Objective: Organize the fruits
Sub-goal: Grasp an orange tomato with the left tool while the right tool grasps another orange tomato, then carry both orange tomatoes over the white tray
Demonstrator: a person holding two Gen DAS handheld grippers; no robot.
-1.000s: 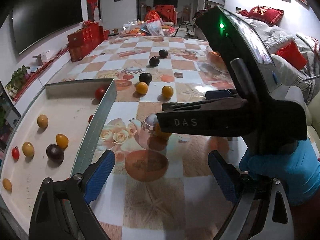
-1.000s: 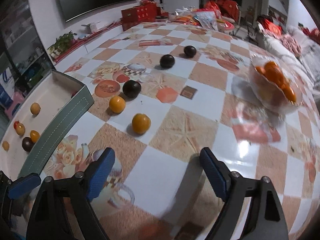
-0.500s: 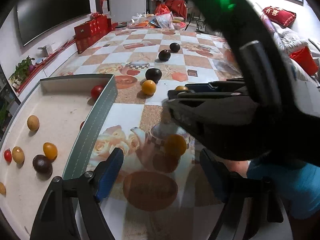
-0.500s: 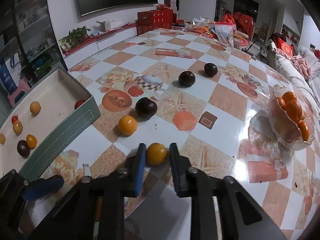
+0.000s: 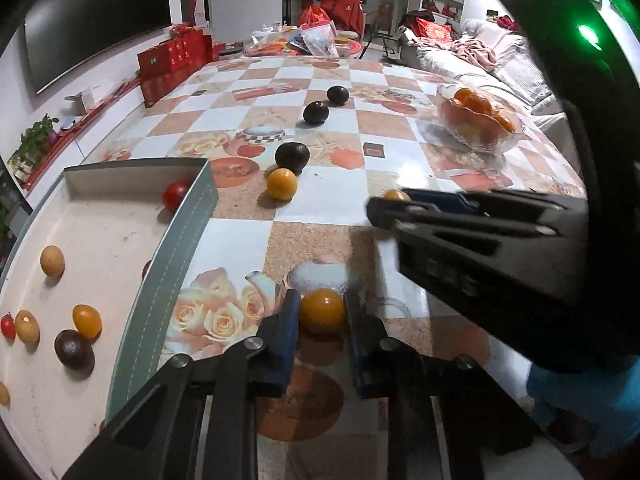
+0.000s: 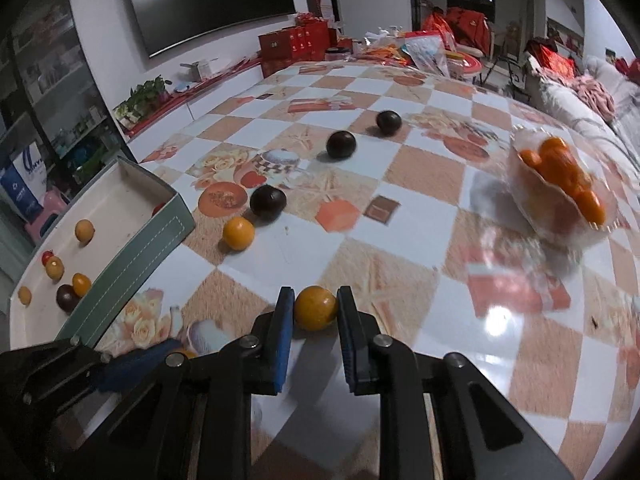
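Observation:
My left gripper [image 5: 322,309] is shut on a small orange fruit [image 5: 322,310], its blue pads pressing both sides, low over the rose-printed tablecloth. My right gripper [image 6: 315,308] is shut on another orange fruit [image 6: 315,307]. In the left wrist view the right gripper's black body [image 5: 500,248] fills the right side, held by a blue-gloved hand [image 5: 588,400]. A green-walled tray [image 5: 176,264] [image 6: 132,256] at the left holds several small fruits. One orange fruit [image 5: 281,184] [image 6: 238,233] and three dark fruits [image 5: 292,157] [image 6: 267,202] lie loose on the table.
A glass bowl [image 5: 460,134] [image 6: 532,216] filled with oranges stands at the right of the checkered table. Red boxes [image 6: 296,46] and bags crowd the far end. A sofa [image 5: 472,64] runs along the right side, a television [image 6: 208,0] hangs on the left wall.
Both grippers were open a second ago. The right one shut on its orange fruit first, then the left one moved up to the nearer orange fruit and shut on it.

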